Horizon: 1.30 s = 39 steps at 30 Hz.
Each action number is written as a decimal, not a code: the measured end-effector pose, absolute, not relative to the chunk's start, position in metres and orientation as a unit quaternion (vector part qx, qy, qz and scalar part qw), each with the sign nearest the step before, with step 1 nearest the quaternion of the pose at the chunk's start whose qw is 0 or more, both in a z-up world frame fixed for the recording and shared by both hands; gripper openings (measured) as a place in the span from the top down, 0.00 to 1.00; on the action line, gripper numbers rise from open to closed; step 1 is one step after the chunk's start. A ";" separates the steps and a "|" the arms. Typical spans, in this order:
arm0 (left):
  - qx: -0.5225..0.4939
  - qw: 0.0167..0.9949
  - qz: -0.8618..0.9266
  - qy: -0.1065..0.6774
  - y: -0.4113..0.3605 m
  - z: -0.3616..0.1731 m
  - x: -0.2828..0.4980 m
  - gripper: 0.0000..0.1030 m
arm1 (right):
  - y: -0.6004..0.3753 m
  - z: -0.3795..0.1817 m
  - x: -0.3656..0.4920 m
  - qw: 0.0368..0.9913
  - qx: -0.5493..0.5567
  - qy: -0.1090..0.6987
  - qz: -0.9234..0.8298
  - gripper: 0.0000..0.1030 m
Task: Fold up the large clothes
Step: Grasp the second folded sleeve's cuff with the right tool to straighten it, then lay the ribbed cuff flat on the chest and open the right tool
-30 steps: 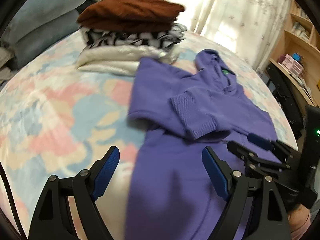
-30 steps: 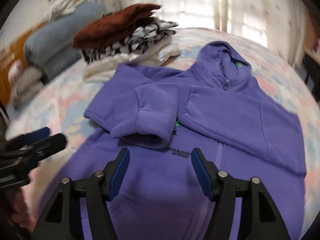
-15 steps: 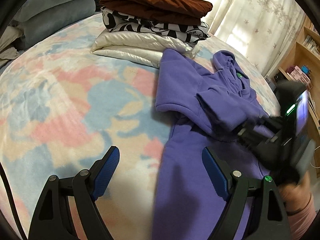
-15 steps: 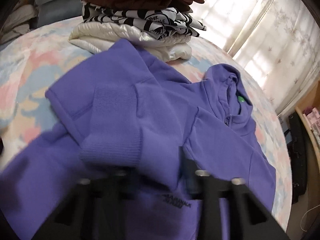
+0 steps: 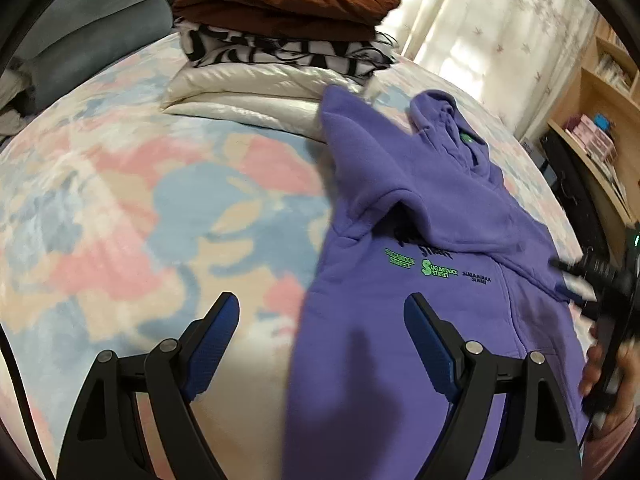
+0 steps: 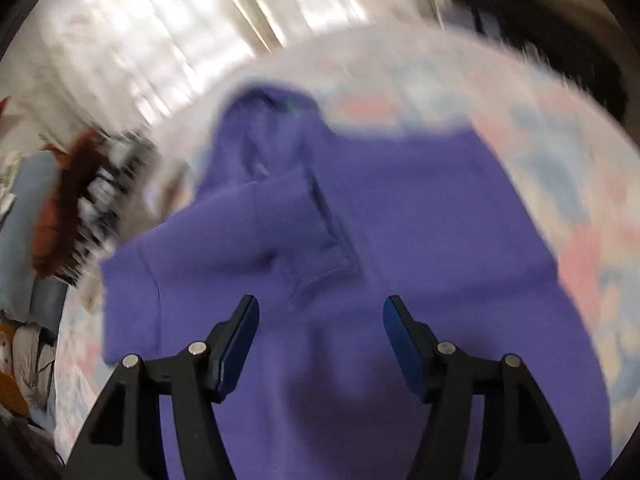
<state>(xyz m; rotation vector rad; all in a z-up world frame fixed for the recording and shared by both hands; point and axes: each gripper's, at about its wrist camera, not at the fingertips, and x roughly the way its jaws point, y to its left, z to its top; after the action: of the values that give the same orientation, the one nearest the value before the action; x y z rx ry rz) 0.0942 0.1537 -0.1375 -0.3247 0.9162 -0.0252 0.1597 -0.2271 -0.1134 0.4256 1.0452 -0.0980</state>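
Observation:
A purple hoodie (image 5: 420, 280) lies flat on the bed with a sleeve folded across its chest; green and black lettering shows below the fold. My left gripper (image 5: 322, 324) is open and empty, hovering over the hoodie's left edge. In the blurred right wrist view the hoodie (image 6: 400, 240) fills the middle, its sleeve cuff (image 6: 308, 220) lying across the body. My right gripper (image 6: 320, 328) is open and empty above the hoodie's body. It also shows, blurred, at the right edge of the left wrist view (image 5: 596, 276), held by a hand.
A stack of folded clothes (image 5: 280, 40), brown on top, then black-and-white, then cream, sits at the far side of the pastel floral bed cover (image 5: 140, 220). Grey pillows (image 5: 80, 52) lie far left. Curtains and a wooden shelf unit (image 5: 600, 120) stand right.
The right gripper swung to the hoodie's right side, now looking across it. The sleeve lies further over the chest, uncovering the lettering. The left gripper moved closer in.

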 end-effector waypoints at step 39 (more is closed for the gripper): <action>-0.103 0.868 0.070 0.481 0.129 -0.178 0.209 0.27 | -0.261 -0.130 0.252 0.873 0.138 0.467 -0.008 0.89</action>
<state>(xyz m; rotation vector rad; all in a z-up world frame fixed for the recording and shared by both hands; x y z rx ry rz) 0.2090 0.1292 -0.1777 -0.2157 1.0077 0.1455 0.2517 -0.2607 -0.1299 0.2872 0.9761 -0.0161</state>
